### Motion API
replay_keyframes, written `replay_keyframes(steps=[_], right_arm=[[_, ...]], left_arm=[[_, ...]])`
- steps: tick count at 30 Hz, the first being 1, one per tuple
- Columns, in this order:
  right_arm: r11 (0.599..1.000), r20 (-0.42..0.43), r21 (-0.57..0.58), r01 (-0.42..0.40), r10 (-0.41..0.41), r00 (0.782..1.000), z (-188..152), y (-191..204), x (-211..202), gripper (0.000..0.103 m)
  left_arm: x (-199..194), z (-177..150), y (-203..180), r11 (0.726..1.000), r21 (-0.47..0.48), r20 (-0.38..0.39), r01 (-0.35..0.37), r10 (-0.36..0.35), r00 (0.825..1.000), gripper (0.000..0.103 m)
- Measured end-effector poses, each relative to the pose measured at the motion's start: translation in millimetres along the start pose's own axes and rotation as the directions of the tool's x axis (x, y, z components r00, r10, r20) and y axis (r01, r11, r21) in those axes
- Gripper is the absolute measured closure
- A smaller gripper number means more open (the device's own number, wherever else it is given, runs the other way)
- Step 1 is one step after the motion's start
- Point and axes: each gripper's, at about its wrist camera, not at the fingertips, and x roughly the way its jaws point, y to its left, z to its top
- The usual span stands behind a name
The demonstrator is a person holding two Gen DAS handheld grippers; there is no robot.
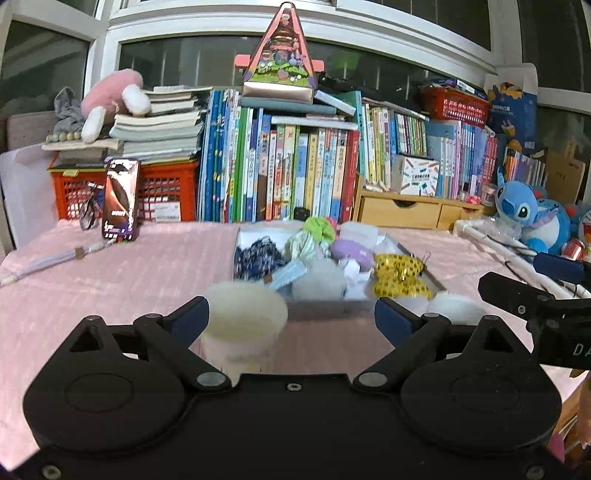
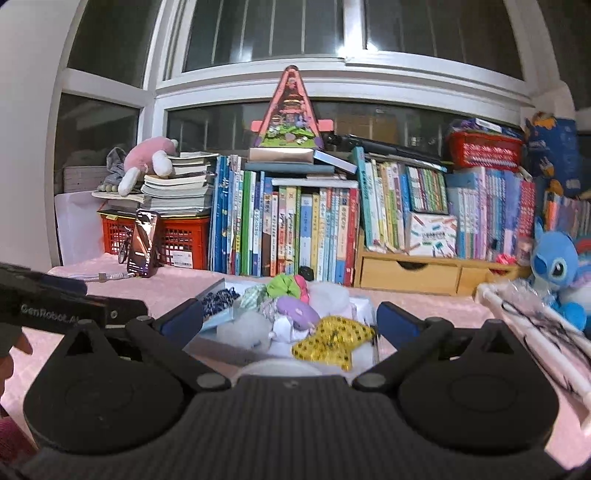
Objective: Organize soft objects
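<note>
Soft objects sit heaped in a shallow tray (image 1: 332,308) at centre frame on my pink desk (image 1: 110,280); my left tool (image 1: 291,319) gapes released, a cream cup (image 1: 245,321) between its fingers. In the right view, my right tool (image 2: 290,319) is spread empty just before the gold sequin bow (image 2: 334,341).

We see warm indoor light and dark windows (image 2: 258,33) behind, with small bright reflections in the glass. Both views bulge like a fishbowl, so the window frames curve and the corners go black. The cream cup (image 1: 245,319) on the pink tablecloth (image 1: 110,280) is smeared with blur, as is the gold cloth (image 2: 332,341). The books (image 2: 295,232) stay sharp.
</note>
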Motion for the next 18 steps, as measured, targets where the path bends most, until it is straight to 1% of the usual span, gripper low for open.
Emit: replay_keyframes(steps=[3, 7, 11, 15, 18], right_arm=[[1.0, -0.012, 0.018, 0.012, -0.012, 1.0, -15.3, -0.2, -7.7, 0.0], [1.0, -0.041, 0.014, 0.026, -0.025, 0.999, -33.7, 1.0, -12.1, 0.0], [0.999, -0.087, 0.017, 0.047, -0.046, 0.995, -53.2, 2.0, -10.4, 0.0], [0.998, -0.137, 0.038, 0.056, -0.051, 0.989, -68.7, 1.4, -5.0, 0.0], [0.997, -0.158, 0.04, 0.068, -0.061, 0.986, -77.5, 1.5, -2.1, 0.0]], left_arm=[[-7.1, -17.2, -0.6, 1.0, 0.013, -0.006, -0.023, 0.023, 1.0, 0.007], [-12.6, -38.6, -2.0, 0.998, 0.031, -0.011, -0.061, 0.062, 0.998, 0.007], [-8.5, -57.6, -3.0, 0.995, 0.038, -0.048, -0.092, 0.094, 0.994, 0.007], [-0.9, -70.3, -1.3, 0.994, 0.034, -0.089, -0.104, 0.107, 0.99, 0.007], [4.9, -78.9, -0.6, 0.992, 0.036, -0.111, -0.117, 0.121, 0.987, 0.007]])
